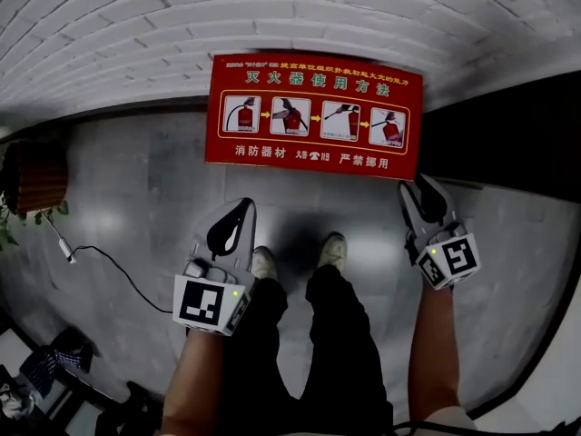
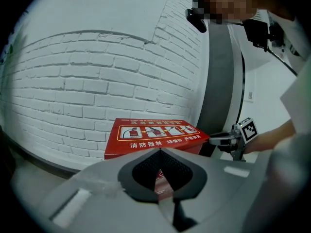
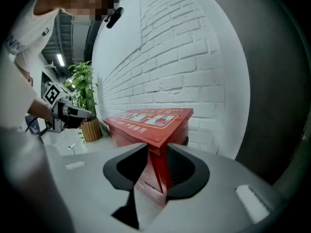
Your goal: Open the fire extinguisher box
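Red fire extinguisher box (image 1: 313,116): we see it closed on the grey floor (image 1: 145,198), backed against the white brick wall (image 1: 136,34), with its instruction label facing up.
Left hand-held gripper (image 1: 245,205): we read its jaws as closed tip to tip on nothing. It is held short of the box's front and apart from it.
Right hand-held gripper (image 1: 416,185): we read its jaws as wide, with the box's right front corner between them. We cannot tell whether either pad touches the box.
Shoes (image 1: 263,262): we note both on the floor just before the box, between the two hand-held grippers.
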